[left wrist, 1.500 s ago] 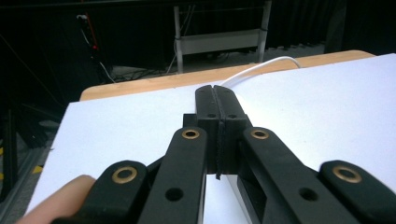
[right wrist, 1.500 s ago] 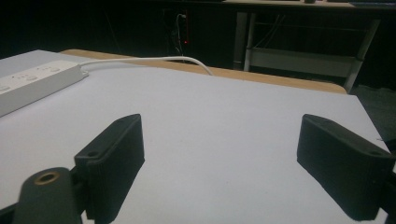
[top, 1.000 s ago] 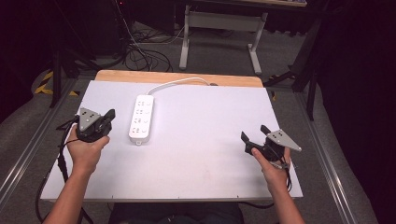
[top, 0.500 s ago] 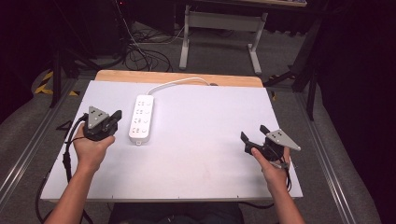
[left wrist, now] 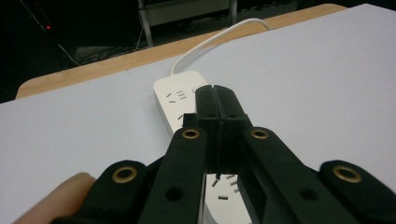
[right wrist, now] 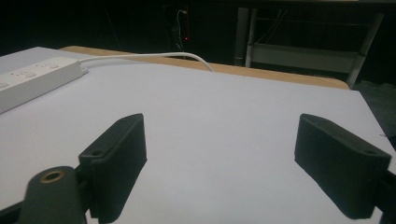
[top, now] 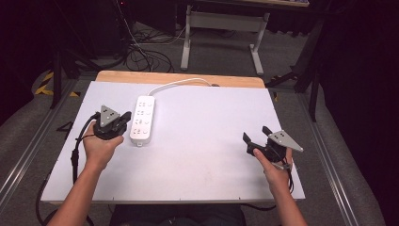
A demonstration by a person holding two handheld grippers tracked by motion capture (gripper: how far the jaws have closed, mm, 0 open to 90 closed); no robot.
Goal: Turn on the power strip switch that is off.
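The left gripper [top: 123, 118] has slid right, up against the white power strip [top: 143, 118] at the left middle of the frame. Its jaws are pressed together, holding nothing. It may push the strip. The right gripper [top: 256, 139], lower right, stays wide open.

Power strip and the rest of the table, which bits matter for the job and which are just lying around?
Likely in play:
power strip, white, on the table
left gripper, shut, beside it
right gripper, open, well apart

Just around:
strip's cable
metal frame on the floor behind
floor cables
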